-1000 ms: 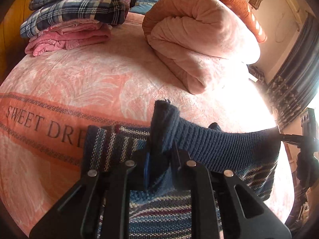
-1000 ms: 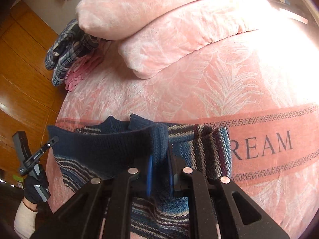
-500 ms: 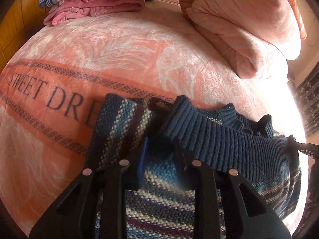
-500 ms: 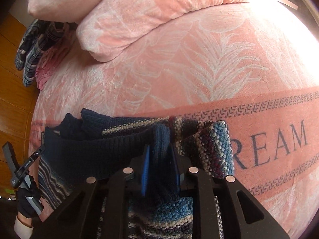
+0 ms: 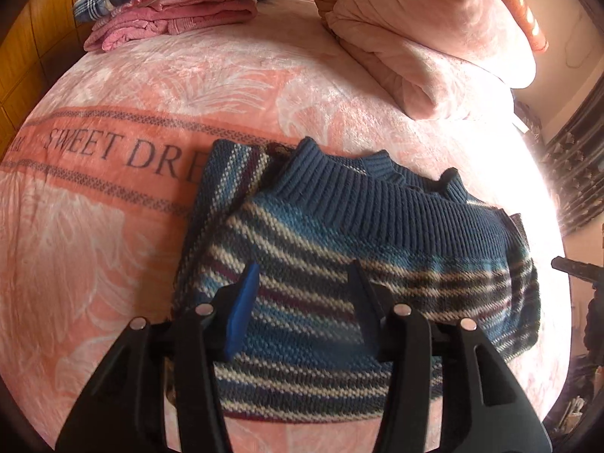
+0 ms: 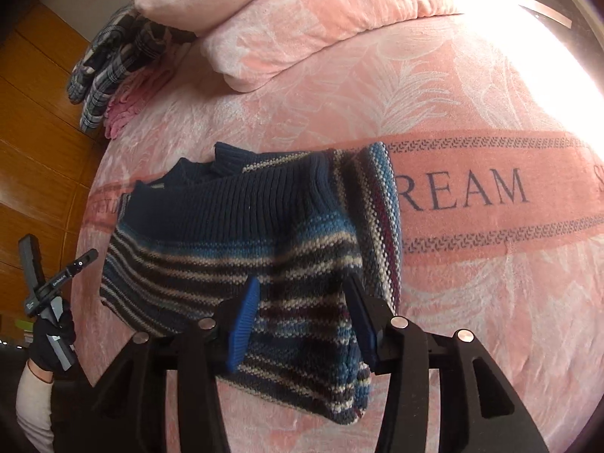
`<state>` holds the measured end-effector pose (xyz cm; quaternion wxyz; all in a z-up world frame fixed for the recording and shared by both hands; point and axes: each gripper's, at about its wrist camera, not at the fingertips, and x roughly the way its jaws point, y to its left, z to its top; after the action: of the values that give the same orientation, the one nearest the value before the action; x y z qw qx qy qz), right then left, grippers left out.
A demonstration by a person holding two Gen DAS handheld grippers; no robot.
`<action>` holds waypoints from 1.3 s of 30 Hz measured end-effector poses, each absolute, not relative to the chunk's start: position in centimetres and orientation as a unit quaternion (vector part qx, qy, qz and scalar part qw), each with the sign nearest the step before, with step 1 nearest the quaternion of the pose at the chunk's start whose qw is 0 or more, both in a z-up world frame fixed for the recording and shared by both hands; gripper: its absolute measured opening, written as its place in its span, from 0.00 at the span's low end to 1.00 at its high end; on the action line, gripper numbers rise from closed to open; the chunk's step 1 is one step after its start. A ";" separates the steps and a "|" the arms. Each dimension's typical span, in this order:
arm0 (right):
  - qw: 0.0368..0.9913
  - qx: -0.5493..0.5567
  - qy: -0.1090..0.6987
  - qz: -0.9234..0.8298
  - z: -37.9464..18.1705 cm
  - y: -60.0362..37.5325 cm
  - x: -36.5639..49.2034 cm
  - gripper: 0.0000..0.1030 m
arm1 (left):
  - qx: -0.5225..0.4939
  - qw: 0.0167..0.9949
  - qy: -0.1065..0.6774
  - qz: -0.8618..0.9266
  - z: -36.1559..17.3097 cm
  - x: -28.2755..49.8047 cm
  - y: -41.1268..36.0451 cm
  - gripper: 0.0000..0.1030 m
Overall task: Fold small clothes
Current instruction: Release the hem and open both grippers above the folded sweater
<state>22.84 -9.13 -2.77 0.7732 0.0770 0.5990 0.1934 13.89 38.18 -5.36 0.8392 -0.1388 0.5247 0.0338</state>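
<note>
A folded blue striped knit sweater [image 5: 358, 256] lies on a pink plush bedspread [image 5: 113, 234] printed with a band reading "SWEET DREAM", its dark ribbed hem turned over toward the far side. The left gripper [image 5: 304, 294] hovers above the sweater's near part with its blue-padded jaws spread wide and nothing between them. The right gripper [image 6: 302, 302] likewise hangs over the knit with jaws apart and empty. At the far left sits a stack of folded plaid and pink clothes [image 5: 170, 7]; at the far right, a rolled pink fleece blanket [image 5: 426, 37]. A black-gloved hand [image 6: 51, 336] grips the left tool's handle.
</note>
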 end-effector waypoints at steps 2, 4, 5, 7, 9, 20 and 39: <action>0.766 0.069 0.609 0.195 -3.4 -9.5 20.5 0.55 | -0.138 0.833 0.535 0.027 -5.5 12.5 37.5 0.56; 0.762 0.054 0.617 0.187 -4.5 -9.9 18.8 0.58 | -0.125 0.832 0.540 0.023 -5.8 11.5 36.8 0.60; 0.761 0.048 0.621 0.181 -5.2 -10.2 18.3 0.58 | -0.118 0.832 0.541 0.025 -6.1 11.0 36.6 0.61; 0.749 0.056 0.638 0.169 -6.8 -10.6 18.1 0.58 | -0.114 0.829 0.547 0.027 -7.0 10.8 36.4 0.61; 0.743 0.067 0.645 0.166 -8.1 -10.9 18.2 0.58 | -0.118 0.826 0.551 0.026 -8.1 10.8 36.4 0.61; 0.712 0.039 0.684 0.153 -9.7 -10.8 18.1 0.12 | -0.074 0.810 0.581 0.014 -11.8 10.6 35.8 0.61; 0.746 0.125 0.636 0.150 -7.7 -10.7 24.5 0.46 | -0.107 0.836 0.539 -0.002 -9.9 13.7 34.3 0.64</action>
<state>24.52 -10.74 -7.65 0.7464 0.1246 0.6362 0.1502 13.75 34.33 -9.93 0.8358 -0.1066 0.5385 -0.0019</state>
